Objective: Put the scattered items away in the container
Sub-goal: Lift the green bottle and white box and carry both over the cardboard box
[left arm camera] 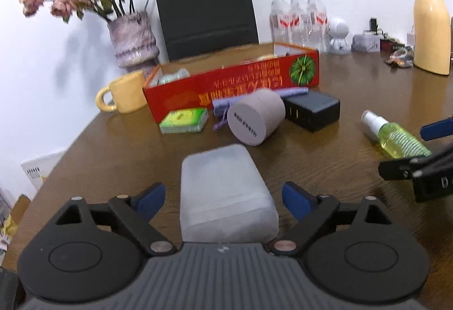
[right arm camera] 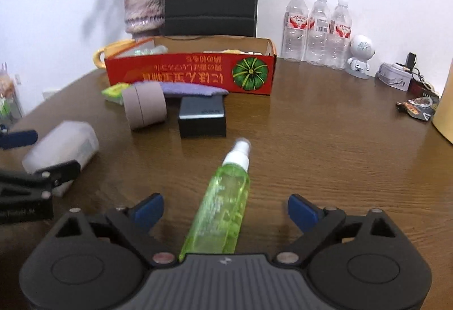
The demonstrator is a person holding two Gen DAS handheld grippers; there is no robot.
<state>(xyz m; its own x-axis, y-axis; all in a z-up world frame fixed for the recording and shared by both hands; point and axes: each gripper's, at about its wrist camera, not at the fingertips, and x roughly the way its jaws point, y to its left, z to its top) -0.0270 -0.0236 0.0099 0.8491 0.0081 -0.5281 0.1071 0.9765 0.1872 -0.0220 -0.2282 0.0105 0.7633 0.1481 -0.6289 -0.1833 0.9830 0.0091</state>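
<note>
- Already some of the tidying looks done: the red box [right arm camera: 189,72], at upper centre of the right wrist view, holds a few pale things, though they are too small and blurred to name.
- Most of the clutter is not yet in. On the counter [right arm camera: 325,140] in front of the box lie a green packet [left arm camera: 184,120], a purple cloth [right arm camera: 192,89], a tan round tin [right arm camera: 145,106] on its side and a dark charger block [right arm camera: 202,120].
- Nearer the cameras lie a frosted plastic case [left arm camera: 226,194] and a green spray bottle [right arm camera: 220,202], both flat on the counter and well apart from the box.
- The left tongs [left arm camera: 223,201] stand released, wide either side of the plastic case with a gap at each blue pad; nothing is grasped.
- The right tongs [right arm camera: 225,209] are likewise spread wide, the spray bottle lying between them and pointing toward the box, untouched by either pad.
- Judging by this, the task is at an early or middle stage: two pick-ups are lined up, and six loose items remain outside.
</note>
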